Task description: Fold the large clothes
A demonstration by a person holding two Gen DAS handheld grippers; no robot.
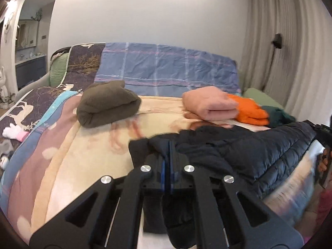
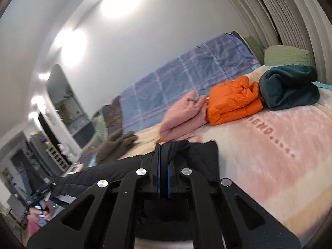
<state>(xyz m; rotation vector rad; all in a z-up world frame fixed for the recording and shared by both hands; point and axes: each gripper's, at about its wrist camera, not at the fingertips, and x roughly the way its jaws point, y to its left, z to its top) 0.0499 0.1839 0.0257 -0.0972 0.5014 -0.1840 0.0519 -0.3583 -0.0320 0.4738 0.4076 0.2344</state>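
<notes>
A dark navy quilted jacket [image 1: 249, 149] lies across the near part of the bed, stretched between my two grippers. My left gripper [image 1: 167, 145] is shut on one end of the jacket, with dark fabric pinched between the blue pads. My right gripper [image 2: 164, 147] is shut on the other end of the jacket [image 2: 199, 153], which trails off to the left in the right wrist view. The right gripper also shows at the right edge of the left wrist view [image 1: 323, 137].
Folded clothes sit on the bed: an olive bundle [image 1: 108, 103], a pink one [image 1: 209, 103], an orange jacket [image 1: 251, 110] and a dark teal one [image 2: 290, 87]. A blue plaid quilt [image 1: 166, 66] lies behind, with curtains [image 1: 290, 41] to the right.
</notes>
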